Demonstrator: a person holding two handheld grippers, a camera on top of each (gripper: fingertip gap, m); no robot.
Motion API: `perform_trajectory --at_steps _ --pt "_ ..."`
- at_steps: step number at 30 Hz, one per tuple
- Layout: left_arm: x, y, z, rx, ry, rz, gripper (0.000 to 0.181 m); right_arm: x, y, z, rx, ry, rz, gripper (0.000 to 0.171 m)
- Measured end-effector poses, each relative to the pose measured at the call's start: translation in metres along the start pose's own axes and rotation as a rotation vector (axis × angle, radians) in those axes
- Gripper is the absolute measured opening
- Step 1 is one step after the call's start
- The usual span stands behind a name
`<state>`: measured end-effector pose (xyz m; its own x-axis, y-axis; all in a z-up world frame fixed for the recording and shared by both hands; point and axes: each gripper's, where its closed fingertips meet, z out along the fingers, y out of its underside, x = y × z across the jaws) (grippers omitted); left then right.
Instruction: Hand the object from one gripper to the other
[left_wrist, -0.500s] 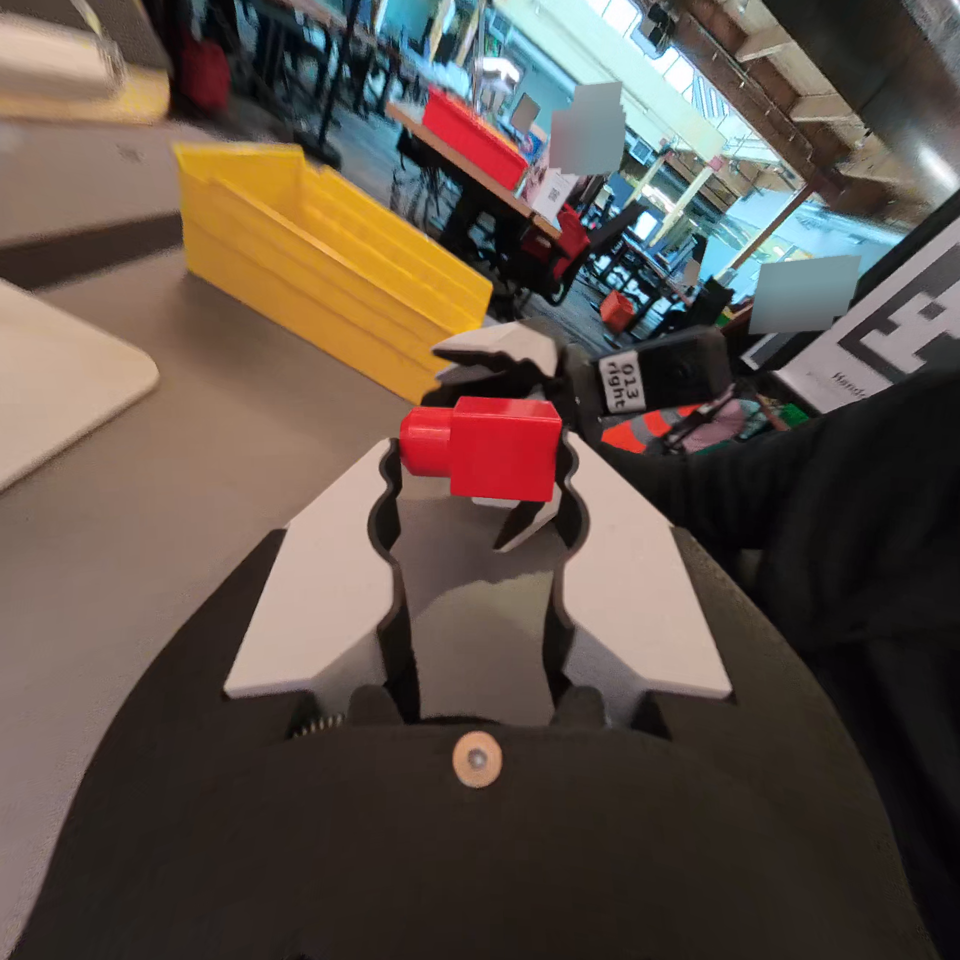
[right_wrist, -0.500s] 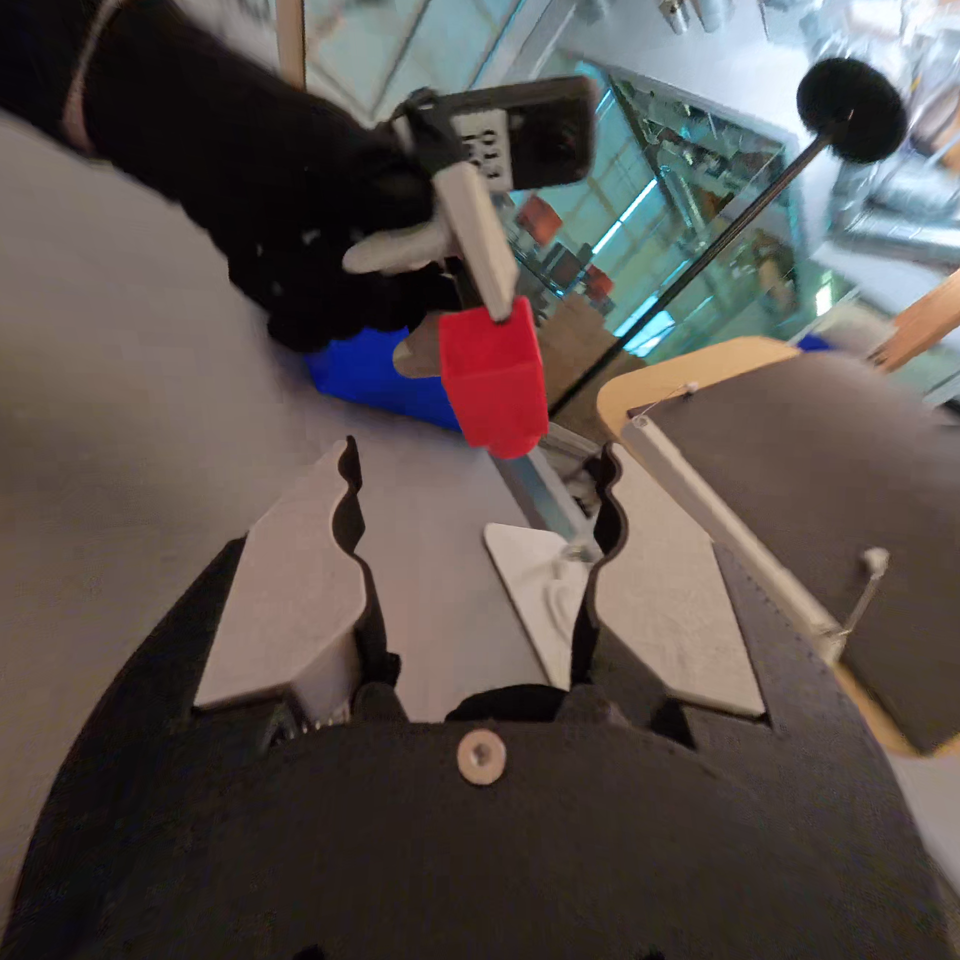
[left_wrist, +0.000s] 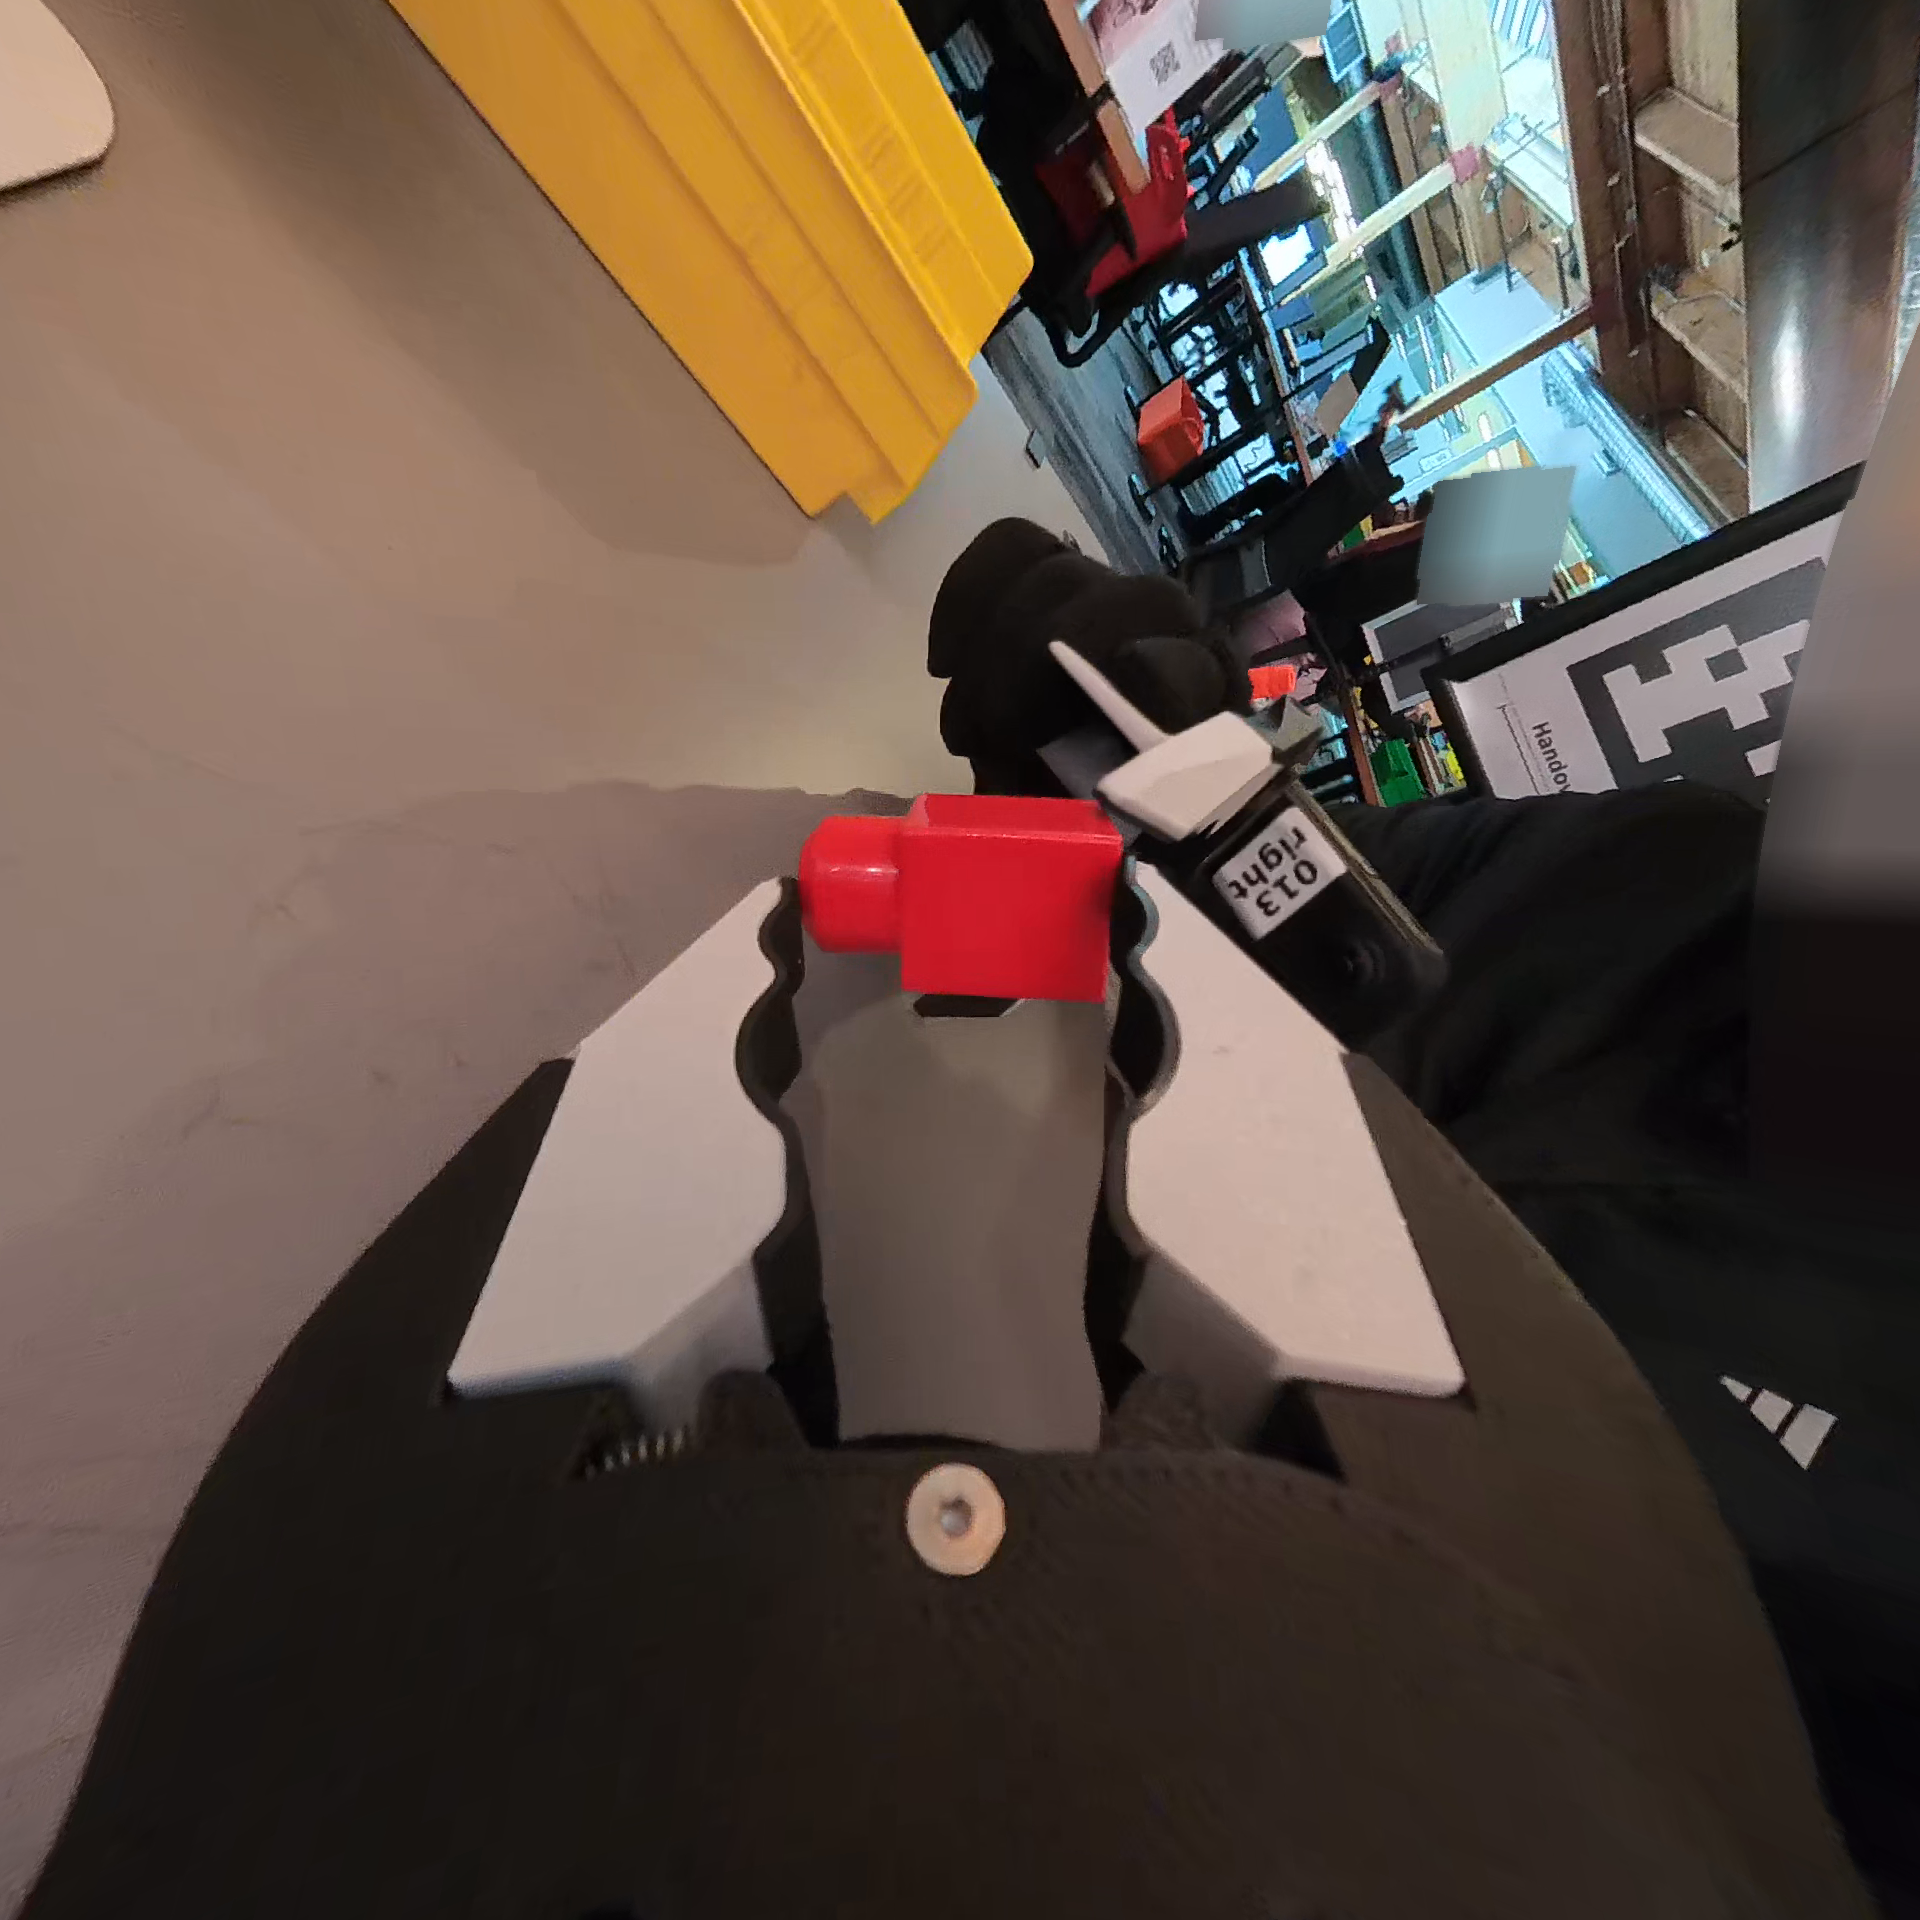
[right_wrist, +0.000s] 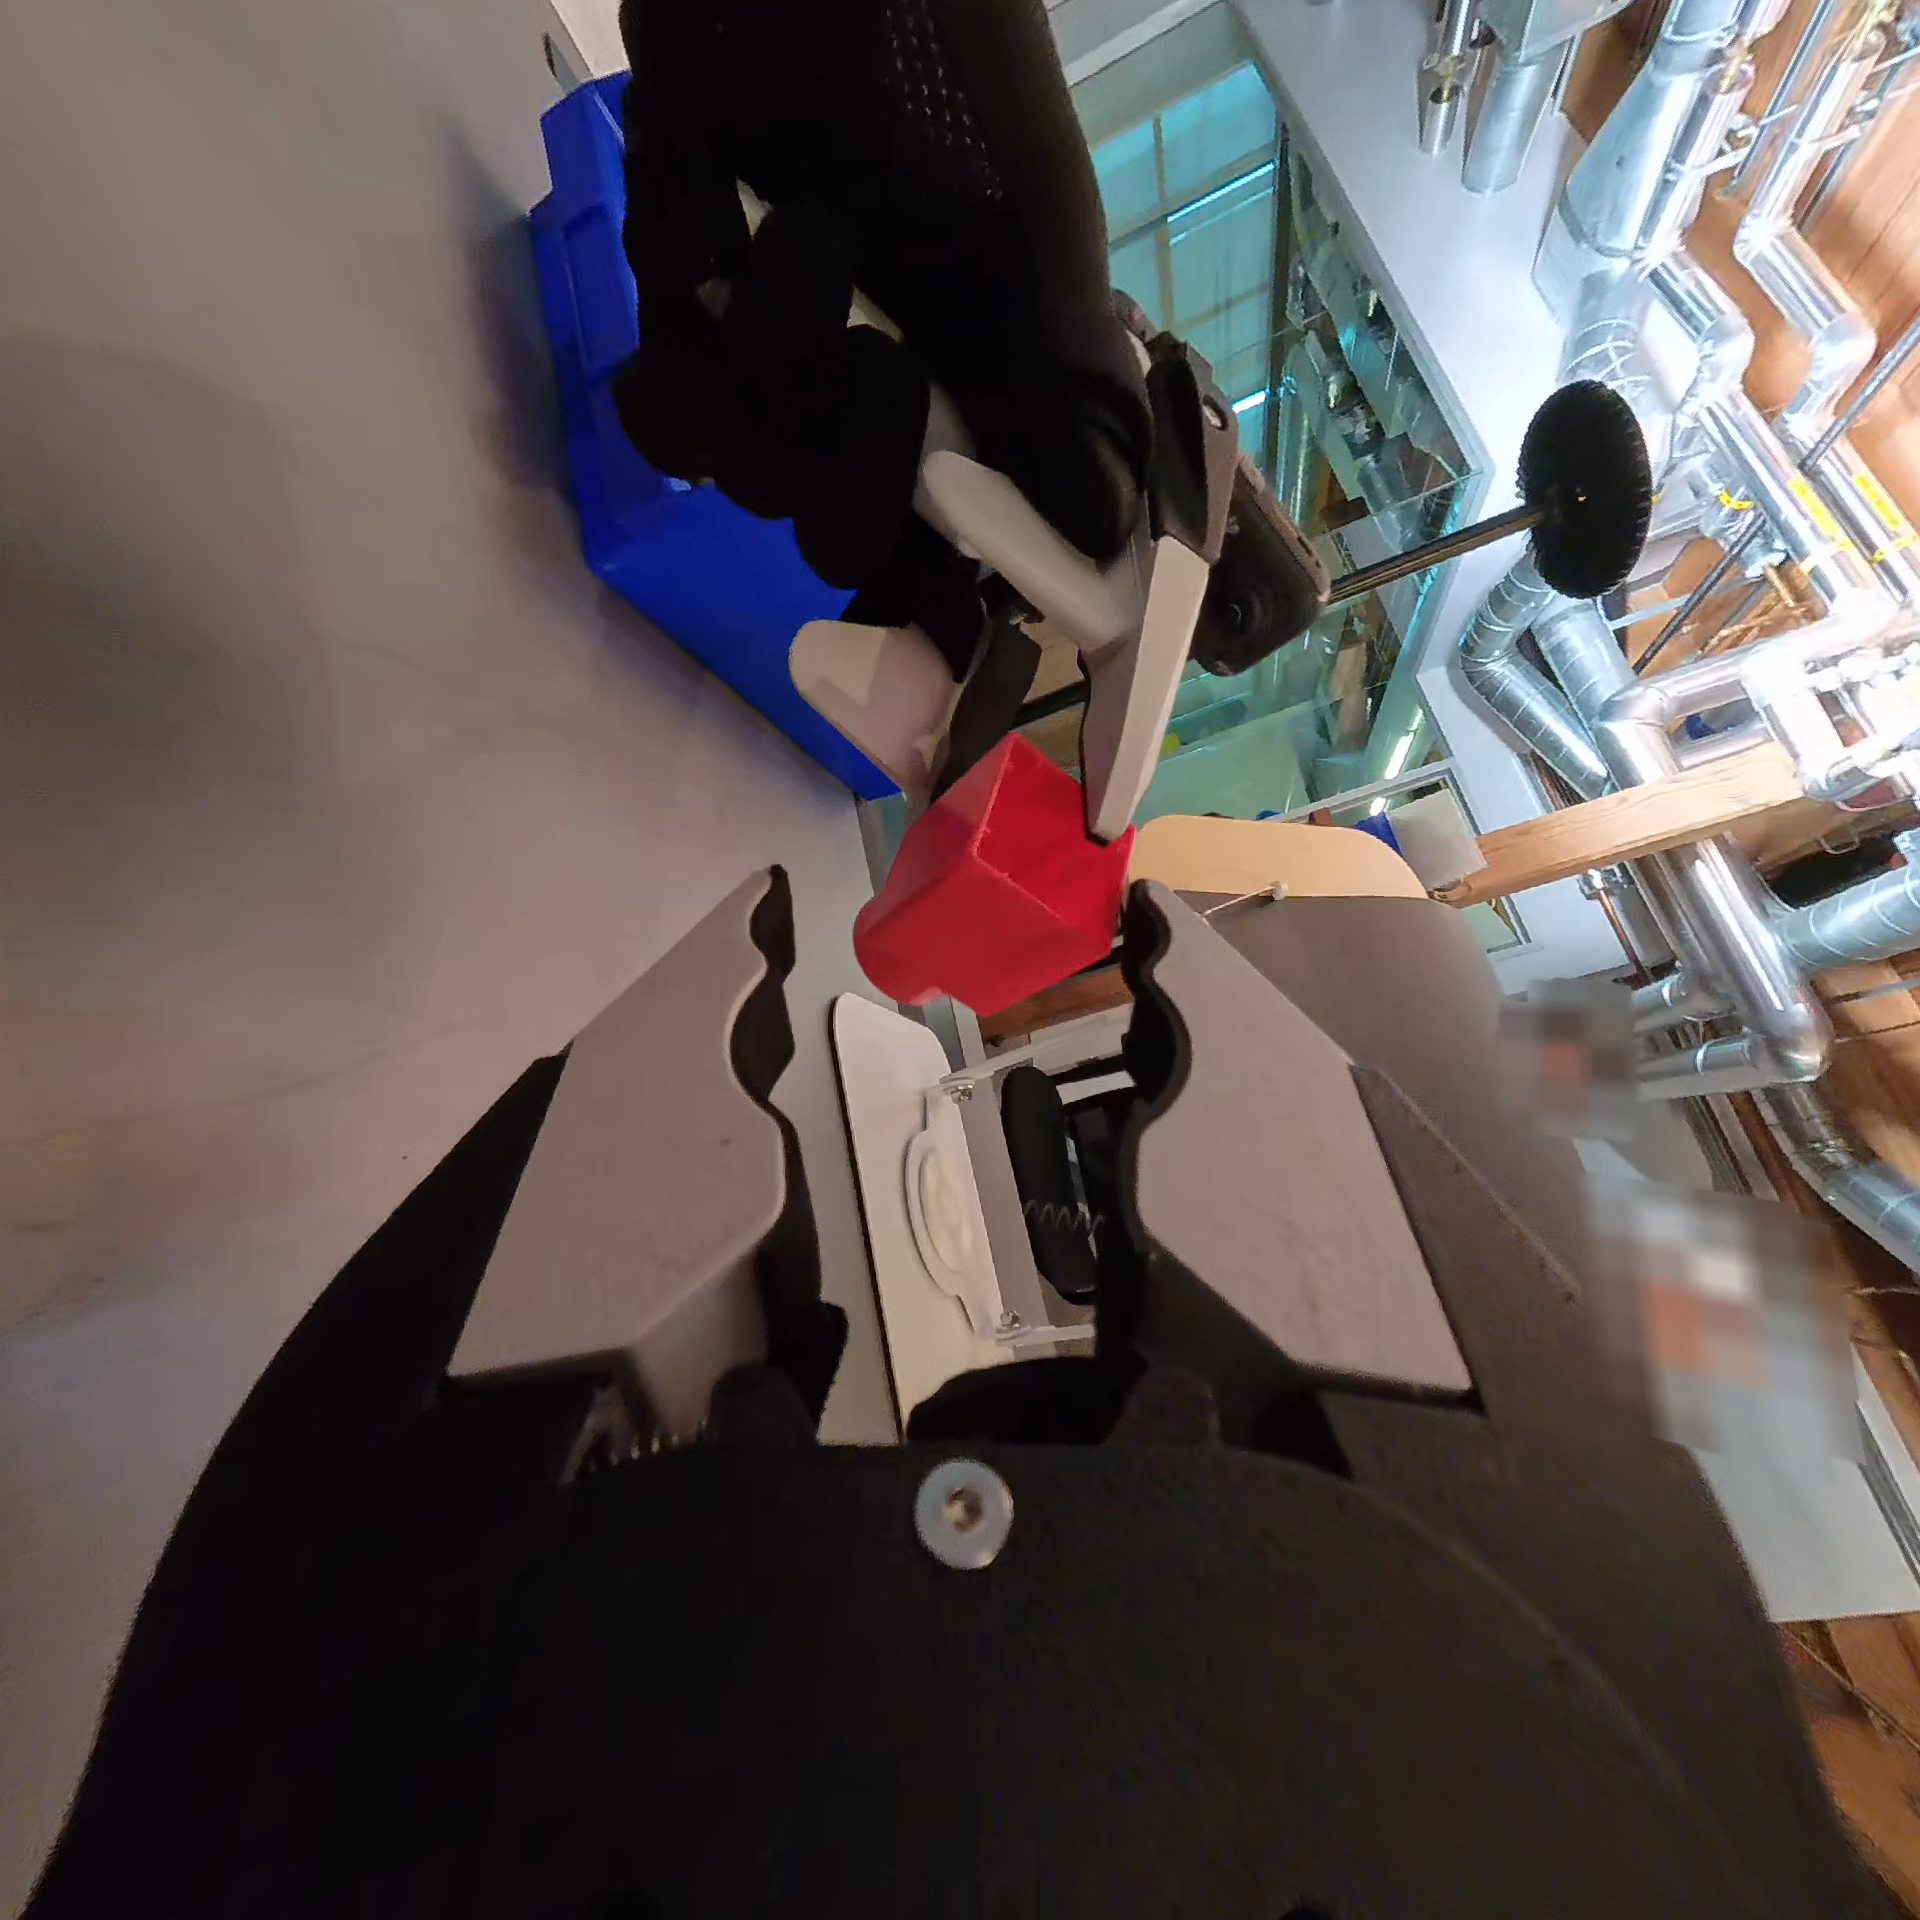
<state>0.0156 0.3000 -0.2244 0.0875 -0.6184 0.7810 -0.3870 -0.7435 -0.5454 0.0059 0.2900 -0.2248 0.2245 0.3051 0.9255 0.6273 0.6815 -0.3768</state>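
Between the pale fingertips of the left gripper (left_wrist: 961, 925), in the left wrist view, the red plastic block with a round stub on one side (left_wrist: 971, 904) is clamped and held above the smooth grey tabletop (left_wrist: 364, 675). Compared with half a second ago, the right gripper (left_wrist: 1184, 774), held by a black-gloved hand (left_wrist: 1060, 644), is seen closer beside the block, and the ribbed yellow plastic bin (left_wrist: 748, 229) is now tilted steeply, so the whole tool has been rolled. The block's faces are flat, glossy and sharp-edged; the finger pads are black and wavy.

In the right wrist view, the right gripper (right_wrist: 956, 935) is spread open, and the block (right_wrist: 992, 899) is now reached: its corner lies between the tips, close against one pad, whereas earlier it hung farther ahead. It is pinched from above by the left gripper (right_wrist: 1023, 800). A glossy blue plastic bin (right_wrist: 675, 540) rests behind. The handover is judged ready for the right jaws to be closed.
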Motion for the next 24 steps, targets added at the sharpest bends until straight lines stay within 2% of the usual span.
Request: perform_trajectory --at_steps 7,10,18,24 --pt "0.000 0.010 0.011 -0.045 0.037 -0.040 0.058 0.002 -0.004 0.001 -0.006 0.034 -0.039 0.060" --pt "-0.005 0.009 0.007 -0.046 0.055 -0.074 0.058 0.000 -0.007 -0.002 0.004 0.030 -0.081 0.051" --pt "0.000 0.023 -0.010 -0.168 0.121 -0.129 0.058 -0.012 -0.011 0.005 -0.005 0.023 -0.169 0.065" --pt "0.005 0.034 -0.018 -0.256 0.179 -0.209 0.058 -0.022 -0.026 0.008 0.017 0.030 -0.255 0.066"
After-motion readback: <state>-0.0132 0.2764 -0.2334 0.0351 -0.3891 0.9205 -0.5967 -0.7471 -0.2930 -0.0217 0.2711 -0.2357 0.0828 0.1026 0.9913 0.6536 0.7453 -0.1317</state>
